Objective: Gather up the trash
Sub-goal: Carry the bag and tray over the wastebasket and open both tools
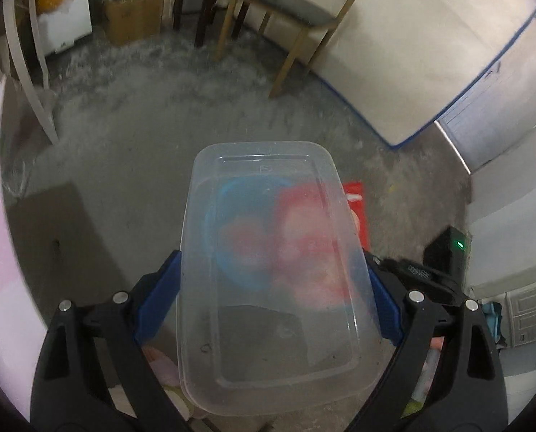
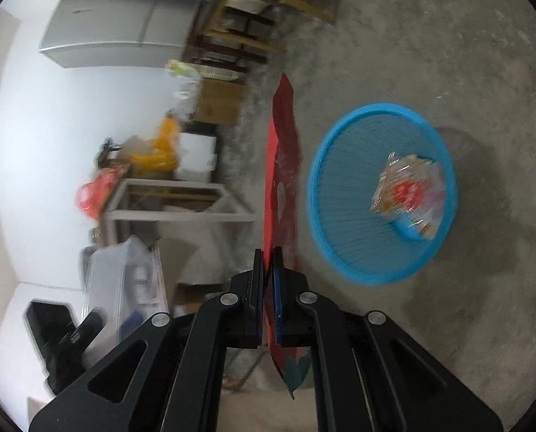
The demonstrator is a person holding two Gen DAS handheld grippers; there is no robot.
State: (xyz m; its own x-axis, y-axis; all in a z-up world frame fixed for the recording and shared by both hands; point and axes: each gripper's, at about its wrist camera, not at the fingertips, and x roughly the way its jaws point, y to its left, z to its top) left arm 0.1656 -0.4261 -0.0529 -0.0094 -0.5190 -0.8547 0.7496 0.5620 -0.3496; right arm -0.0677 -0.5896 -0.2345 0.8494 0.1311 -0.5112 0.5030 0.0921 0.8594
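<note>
No legible txt or nrs; print on black device [image 1: 421, 274] too blurred to read.

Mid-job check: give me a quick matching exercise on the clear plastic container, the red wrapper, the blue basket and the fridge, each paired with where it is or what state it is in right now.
Things:
1. clear plastic container
2. red wrapper
3. blue basket
4. grey fridge

Places or states:
A. stands on the concrete floor with a crumpled packet inside
B. clamped edge-on in the right gripper
C. against the white wall in the background
D. held between the blue pads of the left gripper

Pairs: 1-D, 2-B, 3-A, 4-C
</note>
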